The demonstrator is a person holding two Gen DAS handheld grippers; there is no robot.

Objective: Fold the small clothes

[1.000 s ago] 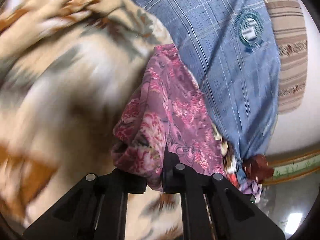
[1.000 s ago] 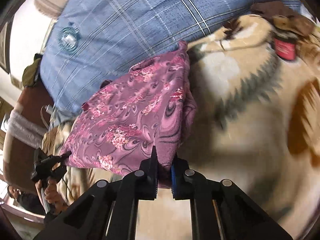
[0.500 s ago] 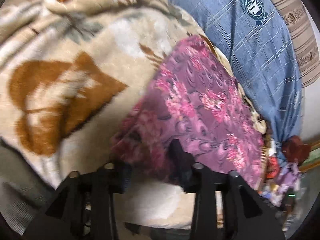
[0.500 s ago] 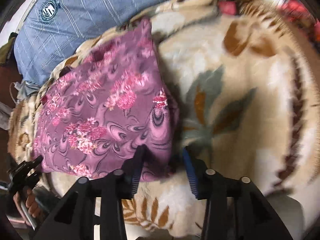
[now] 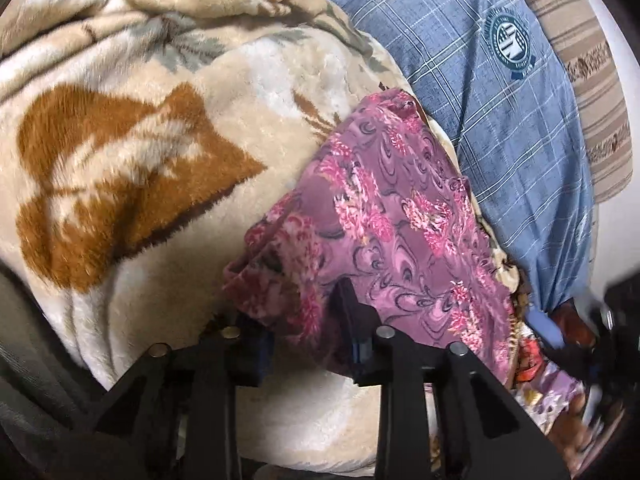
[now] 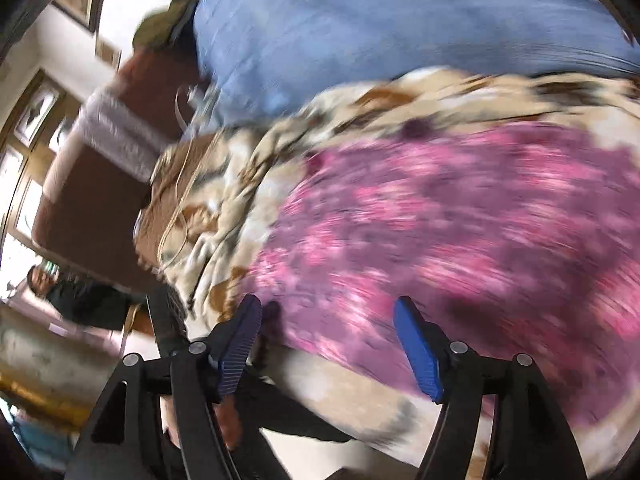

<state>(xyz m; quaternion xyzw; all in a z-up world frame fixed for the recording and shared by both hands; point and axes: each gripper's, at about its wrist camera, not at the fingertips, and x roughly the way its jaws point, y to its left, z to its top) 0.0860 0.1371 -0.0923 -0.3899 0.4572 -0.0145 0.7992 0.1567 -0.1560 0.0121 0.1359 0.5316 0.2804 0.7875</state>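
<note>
Your folded purple garment (image 5: 400,216) lies on the blanket (image 5: 120,152), just beside the blue cloth (image 5: 500,92) at the far right. Your left gripper (image 5: 306,340) has been closing, its jaws around the near hem; whether they pinch it is unclear. Your right gripper (image 6: 332,344) has just been opening, jaws spread, nothing between. Next: probably regrip for another fold.

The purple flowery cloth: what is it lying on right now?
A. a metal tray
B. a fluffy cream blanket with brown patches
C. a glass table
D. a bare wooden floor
B: the purple flowery cloth lies on the fluffy cream blanket with brown patches, beside a blue checked fabric.
</note>
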